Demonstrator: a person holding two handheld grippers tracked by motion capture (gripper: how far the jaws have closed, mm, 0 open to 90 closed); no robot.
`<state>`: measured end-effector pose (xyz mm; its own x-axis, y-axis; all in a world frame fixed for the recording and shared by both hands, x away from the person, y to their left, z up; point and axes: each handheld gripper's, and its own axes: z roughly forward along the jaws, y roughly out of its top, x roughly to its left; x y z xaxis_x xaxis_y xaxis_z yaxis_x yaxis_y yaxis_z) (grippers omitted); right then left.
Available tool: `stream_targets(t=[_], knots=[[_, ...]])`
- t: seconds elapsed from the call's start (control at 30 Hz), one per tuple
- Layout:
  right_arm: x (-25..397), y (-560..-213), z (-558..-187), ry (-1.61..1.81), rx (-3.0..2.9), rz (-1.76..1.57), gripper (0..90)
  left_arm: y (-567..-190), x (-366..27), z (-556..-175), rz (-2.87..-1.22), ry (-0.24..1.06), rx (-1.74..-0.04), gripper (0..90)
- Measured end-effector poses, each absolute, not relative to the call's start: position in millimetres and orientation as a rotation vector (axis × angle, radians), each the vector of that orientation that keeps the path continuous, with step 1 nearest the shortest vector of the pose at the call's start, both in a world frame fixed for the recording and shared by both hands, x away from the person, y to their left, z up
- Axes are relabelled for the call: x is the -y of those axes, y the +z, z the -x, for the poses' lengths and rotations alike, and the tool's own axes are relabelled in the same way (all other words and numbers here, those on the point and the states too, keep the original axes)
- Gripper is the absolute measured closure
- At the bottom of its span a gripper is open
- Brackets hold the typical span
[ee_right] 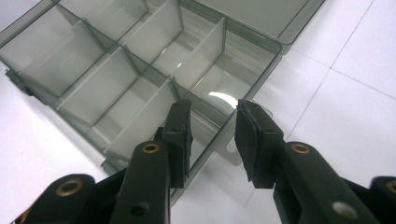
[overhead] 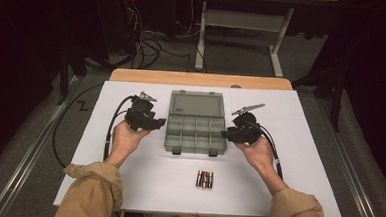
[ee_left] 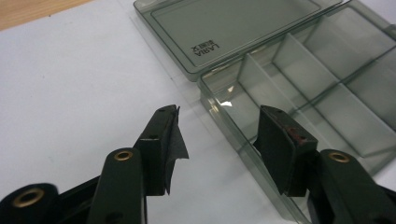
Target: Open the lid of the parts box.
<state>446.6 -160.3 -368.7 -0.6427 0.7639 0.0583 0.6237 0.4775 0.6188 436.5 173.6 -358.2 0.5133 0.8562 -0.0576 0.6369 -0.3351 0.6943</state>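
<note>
Two hand-held grippers flank an open smoky-plastic organizer box (overhead: 196, 131) at the centre of the high view, on a white table (overhead: 299, 144).

At centre left of that frame, the left gripper (overhead: 159, 122) sits in the person's left hand (overhead: 124, 140), its black jaws pointing right toward the box's left wall and stopping just beside it. Seen from the left gripper view, the left gripper (ee_left: 219, 135) stands released, its jaws wide apart with nothing between them; a scrap of dark pad lining curls off the left jaw, and the right jaw overlaps the box's near wall in the picture, though contact cannot be told. The box's flat lid (ee_left: 233, 28) lies folded back at the upper middle of that view, printed lettering showing on it.

At mid-frame in the high view the box shows a grid of compartments with its lid open toward the top of the picture. Below it, near the lower middle, a small cluster of batteries (overhead: 205, 179) lies on the table, well apart from both grippers.

At centre right, the right gripper (overhead: 224, 134) rests in the right hand (overhead: 259, 152), its jaws pointing left at the box's right wall. From the right gripper view, the right gripper (ee_right: 214, 133) is also released, its jaws apart on either side of the box's corner wall (ee_right: 233, 135).
</note>
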Motion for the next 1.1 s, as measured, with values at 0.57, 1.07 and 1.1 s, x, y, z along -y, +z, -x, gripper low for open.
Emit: stream_targets(t=[0.57, 1.07, 1.1], knots=[[187.8, -363.0, -412.2, 1.021, -2.428, -1.128, 61.6, -347.8, -174.1, -394.3, -2.047, 0.435, -1.13, 45.5], [221.4, -365.7, -378.0, 1.112, -2.367, -1.098, 55.9, -350.6, -172.6, -367.0, -2.032, 0.44, -1.086, 43.2], [224.5, -366.1, -375.8, 1.119, -2.36, -1.101, 55.6, -351.0, -173.0, -365.4, -2.038, 0.442, -1.081, 43.1]])
